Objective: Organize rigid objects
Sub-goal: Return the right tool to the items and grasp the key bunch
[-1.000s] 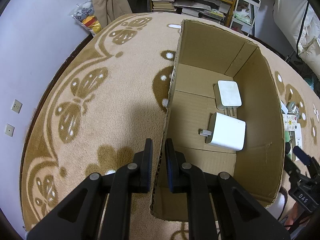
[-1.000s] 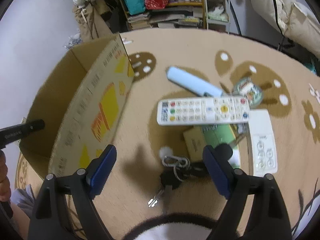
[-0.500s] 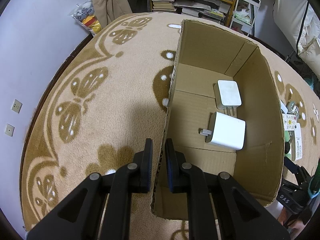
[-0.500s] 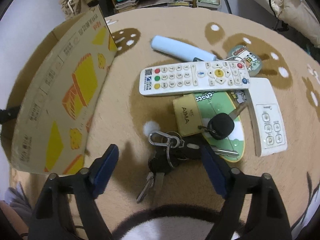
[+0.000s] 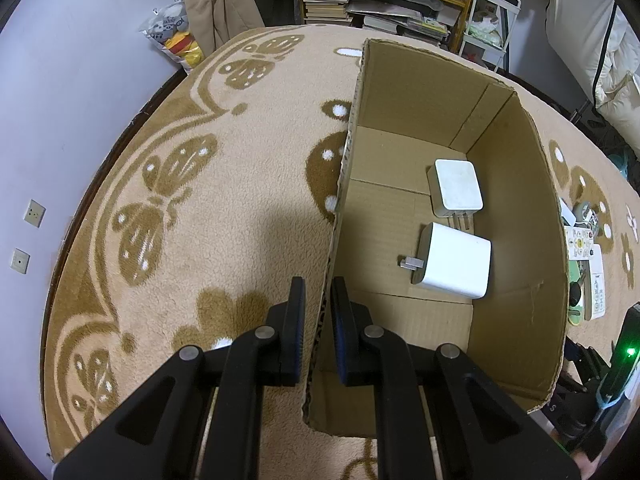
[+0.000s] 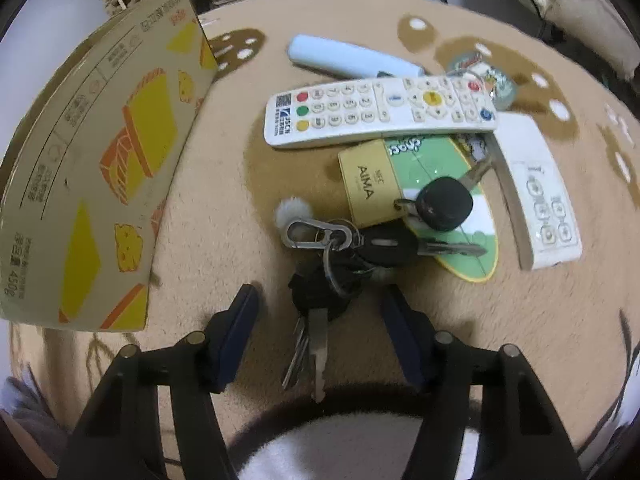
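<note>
Cardboard fills the left wrist view: the left claw [image 5: 317, 312] is pinched on the near side wall of an open cardboard box [image 5: 520, 208], one finger outside the wall and one inside. The box stands on a beige carpet [image 5: 200, 208] patterned with brown butterflies and flowers. On the box floor lie two white power adapters. The nearer adapter [image 5: 456, 266] lies on its side with a metal prong pointing left; the farther adapter [image 5: 458, 192] lies just beyond it, its prongs pointing toward the nearer one. They are very close; whether they touch is unclear. Past the carpet's far edge stand a shelf of books [image 5: 326, 2] and a white cart [image 5: 490, 20].

In the right wrist view, the right claw [image 6: 322, 300] is spread wide and low over the carpet [image 6: 224, 184], its fingers on either side of a bunch of keys [image 6: 320, 296]. The bunch joins a silver carabiner [image 6: 316, 234] and a black-headed key [image 6: 388, 244]. Just beyond lie a gold AIMA tag [image 6: 366, 182] and a round black fob [image 6: 444, 204], both resting on a green oval card [image 6: 440, 176]. A white remote control [image 6: 376, 110] lies across the card's far end, a pale blue case [image 6: 344, 58] behind it, and a white button panel [image 6: 536, 196] to the right. The box's printed outer wall [image 6: 104, 168] stands at the left.
</note>
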A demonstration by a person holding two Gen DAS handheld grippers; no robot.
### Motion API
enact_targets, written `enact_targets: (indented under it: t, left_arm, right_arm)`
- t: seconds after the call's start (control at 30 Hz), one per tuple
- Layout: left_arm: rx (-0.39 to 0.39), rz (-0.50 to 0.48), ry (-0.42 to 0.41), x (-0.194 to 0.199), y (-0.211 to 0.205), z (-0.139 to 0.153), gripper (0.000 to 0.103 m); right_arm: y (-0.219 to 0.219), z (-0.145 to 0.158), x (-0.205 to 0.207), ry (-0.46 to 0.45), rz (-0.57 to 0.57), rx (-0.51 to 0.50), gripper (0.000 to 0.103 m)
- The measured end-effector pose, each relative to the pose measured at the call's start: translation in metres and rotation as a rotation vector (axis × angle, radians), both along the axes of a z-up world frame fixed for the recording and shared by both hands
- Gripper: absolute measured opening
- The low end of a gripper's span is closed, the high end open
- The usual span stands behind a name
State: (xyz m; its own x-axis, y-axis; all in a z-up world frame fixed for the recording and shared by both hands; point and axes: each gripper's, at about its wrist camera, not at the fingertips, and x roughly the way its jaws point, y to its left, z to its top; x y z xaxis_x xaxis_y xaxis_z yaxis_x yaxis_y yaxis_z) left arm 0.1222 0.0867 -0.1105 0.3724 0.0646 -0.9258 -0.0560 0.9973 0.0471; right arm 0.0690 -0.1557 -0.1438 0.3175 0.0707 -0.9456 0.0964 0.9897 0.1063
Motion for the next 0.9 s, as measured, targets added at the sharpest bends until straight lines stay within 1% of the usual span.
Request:
enact_targets:
  t: [0.1,0.2,0.27,0.33,0.37,0.4,0.43,0.53,0.67,0.77,0.9]
  left_arm:
    - [-0.001,-0.001,0.001,0.000,0.000,0.000,0.013]
    - [0.000,-0.002,0.001,0.000,0.000,0.000,0.013]
    - [0.000,-0.002,0.003,0.000,0.001,0.000,0.013]
    - [0.002,-0.002,0.004,0.000,0.001,0.001,0.013]
    - [0.003,-0.003,0.004,0.000,0.001,0.001,0.013]
    - [0.002,-0.003,0.004,0.000,0.001,0.001,0.013]
    - [0.000,-0.002,0.003,0.000,0.001,0.001,0.013]
    - [-0.004,0.000,0.004,0.000,0.001,0.001,0.013]
    - [-0.001,-0.002,0.004,0.000,0.001,0.001,0.013]
    - [0.005,-0.001,0.004,0.001,0.001,0.000,0.013]
    - [0.019,-0.002,0.002,0.000,-0.002,0.000,0.013]
  right_arm:
    - [0.004,-0.001,0.000,-0.015,0.013,-0.018,0.066]
    - [0.002,-0.002,0.001,-0.048,-0.023,0.001,0.066]
    - [0.004,-0.003,0.002,-0.068,-0.031,-0.006,0.066]
    - [0.006,-0.002,0.008,-0.079,-0.026,-0.028,0.061]
    - [0.008,-0.001,0.008,-0.086,-0.020,-0.045,0.055]
    - [0.009,0.000,0.010,-0.091,-0.018,-0.049,0.045]
    - [0.009,0.001,0.011,-0.095,-0.018,-0.052,0.042]
    - [0.006,0.002,0.011,-0.099,-0.028,-0.026,0.042]
    - [0.003,0.012,0.005,-0.126,-0.029,0.004,0.042]
    - [0.004,0.021,-0.002,-0.157,-0.010,-0.002,0.042]
    - [0.005,0.027,-0.004,-0.177,-0.005,0.005,0.042]
